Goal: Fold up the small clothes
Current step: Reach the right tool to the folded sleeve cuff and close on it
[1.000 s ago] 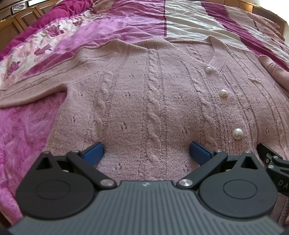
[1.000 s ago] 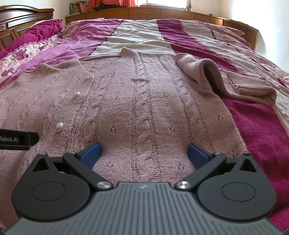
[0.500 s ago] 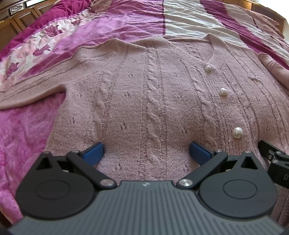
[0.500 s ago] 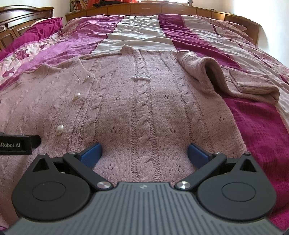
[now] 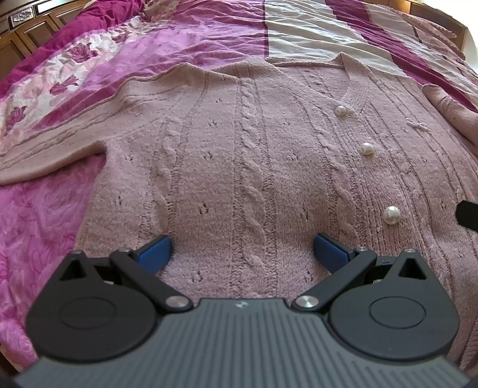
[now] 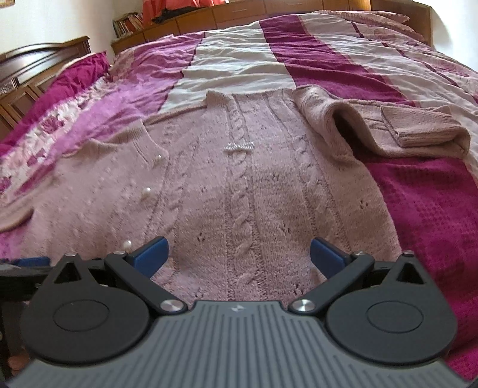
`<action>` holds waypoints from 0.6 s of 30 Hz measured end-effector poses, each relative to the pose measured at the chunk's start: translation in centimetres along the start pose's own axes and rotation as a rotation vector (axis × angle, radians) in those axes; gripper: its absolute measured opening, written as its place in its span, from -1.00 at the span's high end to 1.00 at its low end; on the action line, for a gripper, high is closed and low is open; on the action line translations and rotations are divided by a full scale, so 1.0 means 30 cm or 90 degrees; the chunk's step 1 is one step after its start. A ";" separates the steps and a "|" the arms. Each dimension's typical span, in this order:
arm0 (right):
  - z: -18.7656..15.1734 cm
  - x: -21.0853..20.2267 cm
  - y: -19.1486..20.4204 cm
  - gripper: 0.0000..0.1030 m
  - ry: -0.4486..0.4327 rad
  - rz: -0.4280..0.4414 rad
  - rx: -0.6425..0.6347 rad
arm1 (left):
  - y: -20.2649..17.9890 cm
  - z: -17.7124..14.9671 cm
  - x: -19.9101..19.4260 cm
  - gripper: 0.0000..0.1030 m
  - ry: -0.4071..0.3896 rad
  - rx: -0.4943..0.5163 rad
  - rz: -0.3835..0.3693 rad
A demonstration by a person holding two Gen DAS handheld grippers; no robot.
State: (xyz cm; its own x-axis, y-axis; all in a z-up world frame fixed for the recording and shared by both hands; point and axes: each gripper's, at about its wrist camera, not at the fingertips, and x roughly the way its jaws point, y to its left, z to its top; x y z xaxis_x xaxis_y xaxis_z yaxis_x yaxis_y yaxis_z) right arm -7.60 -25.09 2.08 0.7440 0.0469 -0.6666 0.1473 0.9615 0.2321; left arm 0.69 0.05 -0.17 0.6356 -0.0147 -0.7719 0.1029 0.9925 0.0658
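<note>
A dusty-pink cable-knit cardigan (image 5: 248, 167) with pearl buttons (image 5: 367, 148) lies flat, front up, on the bed. Its left sleeve (image 5: 59, 140) stretches out sideways. In the right wrist view the same cardigan (image 6: 254, 194) fills the middle, and its right sleeve (image 6: 388, 131) is bent back with the cuff folded over. My left gripper (image 5: 242, 250) stands open over the lower left front, blue pads apart and nothing between them. My right gripper (image 6: 237, 252) is open too, over the lower right front near the hem.
The bedspread (image 6: 433, 209) is striped in magenta, cream and floral pink. A dark wooden headboard (image 6: 35, 62) stands at the left, and wooden cabinets with books (image 6: 239, 15) run along the far side. Part of the other gripper (image 5: 467, 215) shows at the left wrist view's right edge.
The right gripper has tilted and lifted, so its view now reaches further up the bed and looks blurred. In the left wrist view the other gripper has slid off towards the right edge.
</note>
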 end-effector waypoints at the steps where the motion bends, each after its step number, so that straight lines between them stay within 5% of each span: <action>1: 0.004 -0.007 -0.004 -1.00 -0.001 0.001 0.001 | 0.000 0.000 0.000 -1.00 0.000 0.000 0.000; 8: 0.052 -0.049 -0.087 -1.00 -0.014 0.012 0.060 | 0.001 0.004 -0.001 -1.00 0.004 0.004 -0.003; 18: 0.129 -0.070 -0.307 -1.00 -0.055 -0.042 0.158 | -0.001 0.012 -0.001 -1.00 0.009 0.003 -0.001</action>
State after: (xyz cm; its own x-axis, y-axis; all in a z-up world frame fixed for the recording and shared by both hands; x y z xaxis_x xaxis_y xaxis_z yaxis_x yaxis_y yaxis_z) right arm -7.99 -35.09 4.08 0.7791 -0.0476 -0.6251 0.3448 0.8653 0.3639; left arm 0.94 -0.01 0.08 0.6247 -0.0141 -0.7807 0.1075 0.9919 0.0680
